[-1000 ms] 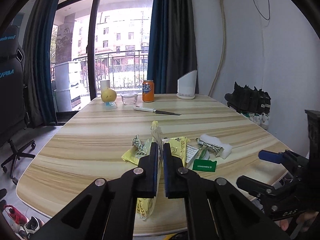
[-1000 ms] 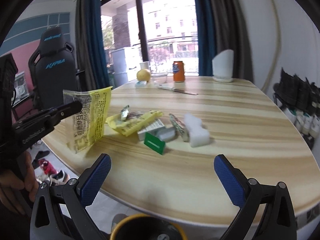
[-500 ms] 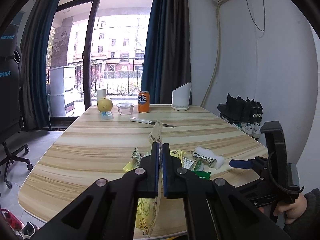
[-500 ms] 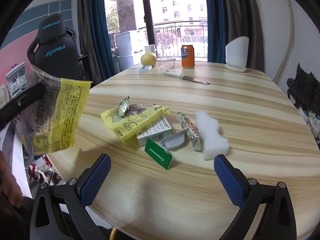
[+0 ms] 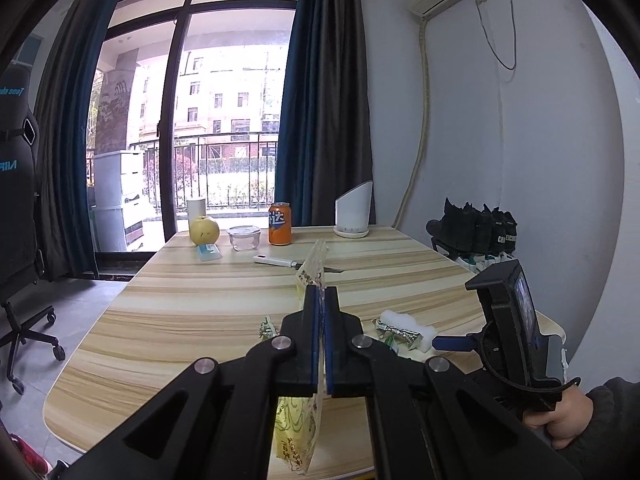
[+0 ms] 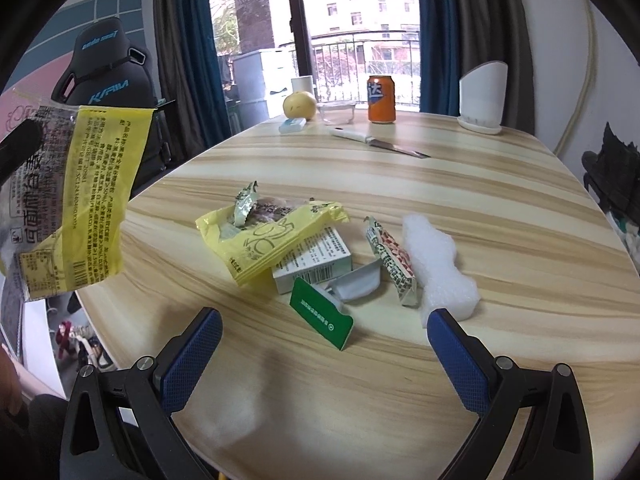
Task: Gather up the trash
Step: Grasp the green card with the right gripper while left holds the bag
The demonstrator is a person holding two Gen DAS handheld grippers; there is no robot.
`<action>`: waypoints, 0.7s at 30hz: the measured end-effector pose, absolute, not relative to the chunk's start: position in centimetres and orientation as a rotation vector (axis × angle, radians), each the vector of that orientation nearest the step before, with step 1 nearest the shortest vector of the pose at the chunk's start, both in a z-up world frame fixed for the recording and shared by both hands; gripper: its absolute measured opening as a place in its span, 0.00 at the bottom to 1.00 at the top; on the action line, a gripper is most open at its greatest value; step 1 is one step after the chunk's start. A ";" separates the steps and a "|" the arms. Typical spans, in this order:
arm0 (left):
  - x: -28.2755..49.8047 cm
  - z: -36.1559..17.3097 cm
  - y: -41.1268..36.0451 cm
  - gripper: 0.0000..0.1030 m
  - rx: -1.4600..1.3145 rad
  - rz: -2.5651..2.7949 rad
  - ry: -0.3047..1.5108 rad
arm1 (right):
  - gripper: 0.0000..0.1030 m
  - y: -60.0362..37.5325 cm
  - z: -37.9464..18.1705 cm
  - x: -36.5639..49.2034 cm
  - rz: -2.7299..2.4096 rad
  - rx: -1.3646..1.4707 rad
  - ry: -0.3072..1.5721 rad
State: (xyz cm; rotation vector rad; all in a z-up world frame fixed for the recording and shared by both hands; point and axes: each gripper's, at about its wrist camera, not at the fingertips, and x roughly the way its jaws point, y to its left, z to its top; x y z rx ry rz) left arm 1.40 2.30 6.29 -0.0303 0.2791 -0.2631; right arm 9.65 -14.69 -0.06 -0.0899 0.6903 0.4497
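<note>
A yellow printed wrapper [image 5: 298,432] is pinched upright between the pressed-together left tongs [image 5: 319,344], held clear of the wooden bench [image 6: 460,200]. The right tongs [image 6: 324,356] are spread wide, empty, above a heap of trash [image 6: 304,248] left lying on the bench.

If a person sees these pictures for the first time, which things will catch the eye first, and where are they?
First comes the yellow wrapper, hanging in the air at the left, clamped in the shut left gripper. Next is the heap of trash in the middle of the wooden table: a yellow bag, a green-flapped box and white foam, just ahead of the open right gripper.
</note>
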 end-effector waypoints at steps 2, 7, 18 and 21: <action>1.5 6.2 2.6 0.00 -0.036 -0.260 0.280 | 0.92 -14.6 -0.2 10.0 0.452 -0.090 0.698; 1.6 6.2 3.1 0.00 -0.048 -0.256 0.284 | 0.68 -13.9 -0.9 10.5 0.456 -0.122 0.719; 2.0 5.8 3.3 0.00 -0.063 -0.250 0.303 | 0.25 -12.6 -1.7 10.7 0.458 -0.180 0.727; 2.0 5.7 3.4 0.00 -0.067 -0.249 0.309 | 0.18 -12.8 -1.7 10.6 0.462 -0.171 0.724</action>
